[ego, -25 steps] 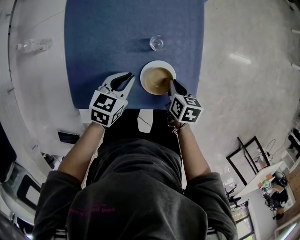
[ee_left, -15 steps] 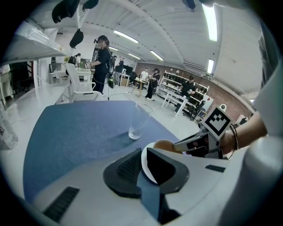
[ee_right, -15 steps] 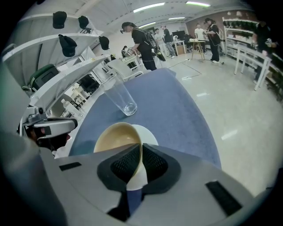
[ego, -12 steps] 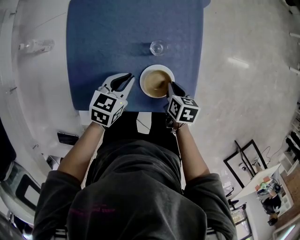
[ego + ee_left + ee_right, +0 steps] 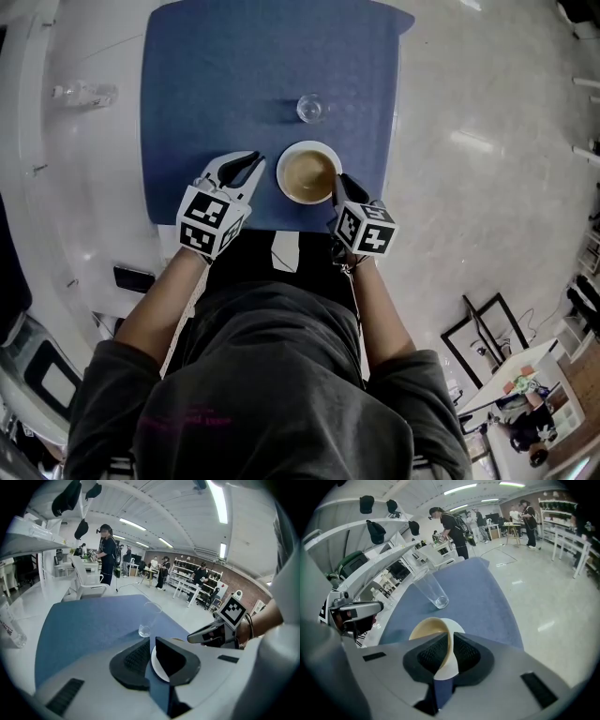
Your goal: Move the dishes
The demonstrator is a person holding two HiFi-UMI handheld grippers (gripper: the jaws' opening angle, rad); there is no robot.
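Barely under way, by the look of it: one dish, a white bowl (image 5: 307,174) with a tan inside, sits near the close edge of the blue worktop (image 5: 234,84), with no sign yet of where it is meant to go. The right hand-held gripper (image 5: 339,183) has taken it by the rim. In the right gripper view the jaws are clamped on the bowl's (image 5: 433,630) near wall, one pad inside and one outside, and the rest of the dish spreads ahead of them and a little to their left. Whether the bowl is resting on the worktop or just clear of it cannot be told.

The left hand-held gripper (image 5: 248,164) holds nothing. Its jaws stand a little apart, and only the worktop and a sliver of the bowl's rim (image 5: 157,665) show through the gap. The bowl lies just to that gripper's right, close but not touched.

An empty drinking glass (image 5: 309,108) stands upright beyond the bowl, ahead of both grippers and apart from them, untouched. The carry itself is judged to remain, and the glass too, if it counts among the dishes.
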